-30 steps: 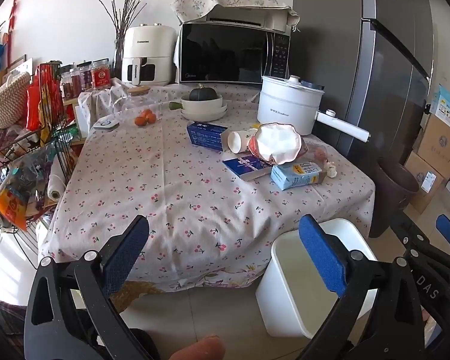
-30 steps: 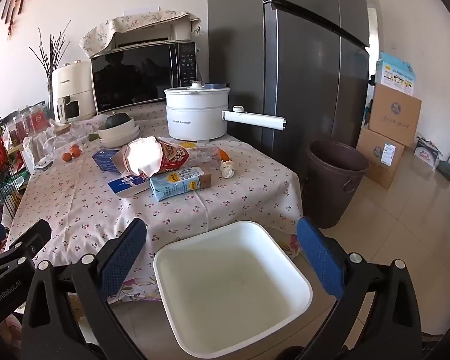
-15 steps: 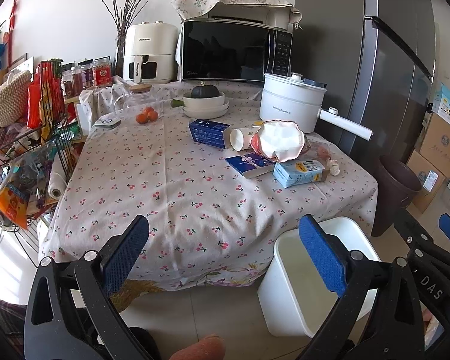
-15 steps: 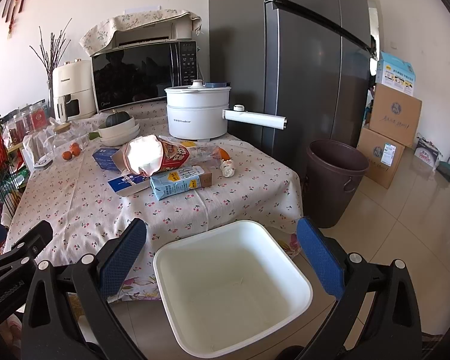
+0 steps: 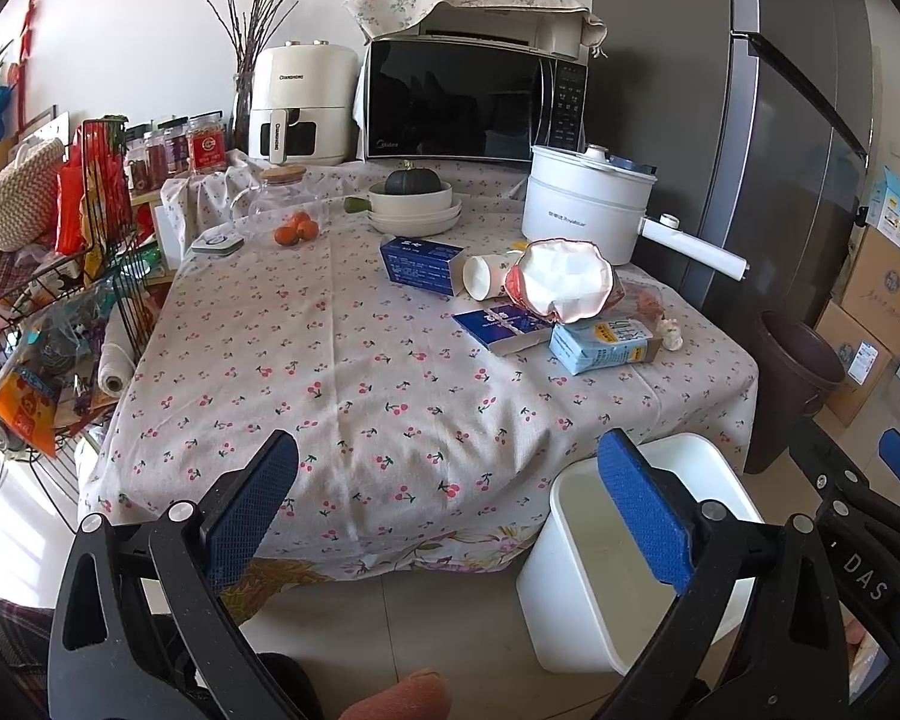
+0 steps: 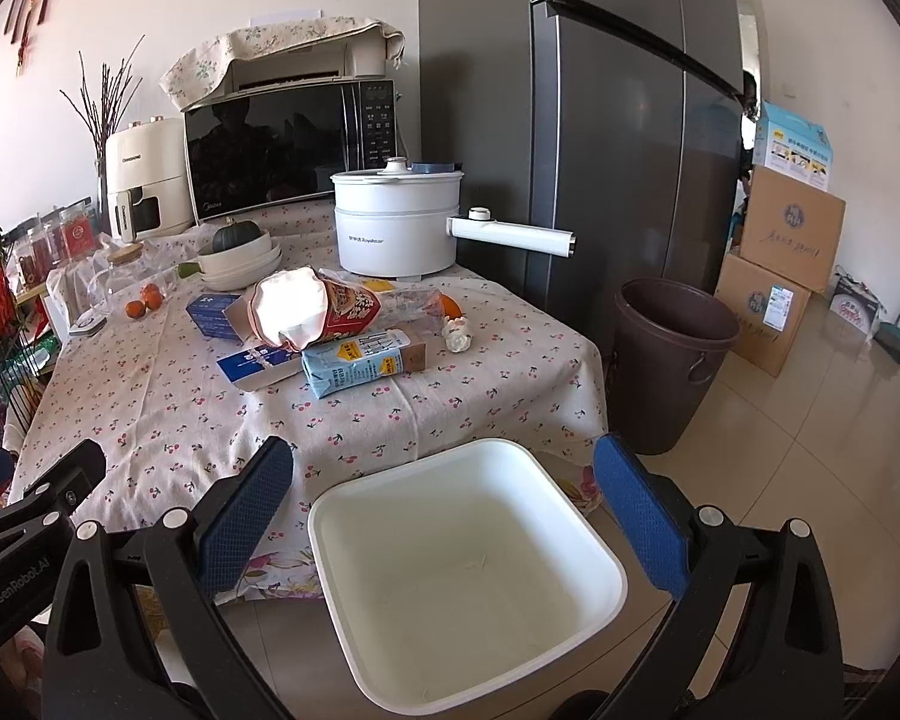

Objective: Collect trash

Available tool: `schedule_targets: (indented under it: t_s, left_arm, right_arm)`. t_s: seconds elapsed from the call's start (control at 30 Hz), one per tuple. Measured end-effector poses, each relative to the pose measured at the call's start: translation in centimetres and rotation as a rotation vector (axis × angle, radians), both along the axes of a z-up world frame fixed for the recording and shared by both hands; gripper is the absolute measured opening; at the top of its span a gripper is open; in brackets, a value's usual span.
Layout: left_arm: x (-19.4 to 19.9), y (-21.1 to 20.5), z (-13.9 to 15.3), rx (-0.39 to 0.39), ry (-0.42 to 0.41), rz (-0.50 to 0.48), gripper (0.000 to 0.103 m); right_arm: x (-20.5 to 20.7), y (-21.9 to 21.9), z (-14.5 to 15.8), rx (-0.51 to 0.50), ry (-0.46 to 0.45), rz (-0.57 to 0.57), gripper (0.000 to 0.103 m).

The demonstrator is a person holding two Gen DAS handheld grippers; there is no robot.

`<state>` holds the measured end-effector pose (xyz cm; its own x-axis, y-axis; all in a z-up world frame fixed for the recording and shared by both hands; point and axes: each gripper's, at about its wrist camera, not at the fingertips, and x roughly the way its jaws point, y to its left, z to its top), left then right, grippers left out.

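Note:
Trash lies on the right half of the cherry-print table: a light blue milk carton, an open red snack bag, a tipped paper cup, a dark blue box, a flat blue box and a small white crumpled scrap. An empty white bin stands on the floor at the table's front right corner. My left gripper is open and empty, short of the table's front edge. My right gripper is open and empty above the white bin.
A white electric pot with a long handle, bowls with a squash, oranges, a microwave and an air fryer sit at the back. A wire rack stands left. A brown bin, fridge and cardboard boxes stand right.
Both grippers have risen slightly and edged toward the table, so the scene sits a little lower in each view. Nothing on the table has moved. Both stay open.

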<state>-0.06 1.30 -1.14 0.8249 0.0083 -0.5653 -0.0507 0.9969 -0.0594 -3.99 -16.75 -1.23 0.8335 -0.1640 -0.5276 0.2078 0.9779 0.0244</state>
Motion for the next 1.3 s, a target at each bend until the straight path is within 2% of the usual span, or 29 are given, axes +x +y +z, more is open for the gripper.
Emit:
schedule_targets:
  t_s: [0.63, 1.1, 1.2, 1.3]
  left_arm:
    - [-0.8, 0.9, -0.8, 0.002, 0.001, 0.005, 0.096]
    - [0.0, 0.3, -0.3, 0.001, 0.005, 0.004, 0.096]
    - [-0.4, 1.2, -1.2, -0.002, 0.006, 0.007, 0.096]
    - [-0.2, 1.0, -1.0, -0.001, 0.006, 0.007, 0.096]
  right_arm:
    - [-0.1, 0.4, -0.2, 0.0, 0.007, 0.005, 0.098]
    - [-0.1, 0.4, -0.3, 0.0, 0.009, 0.004, 0.098]
    - [0.0, 0.4, -0.2, 0.001, 0.01, 0.004, 0.098]
    - [-0.1, 0.4, -0.3, 0.0, 0.01, 0.004, 0.098]
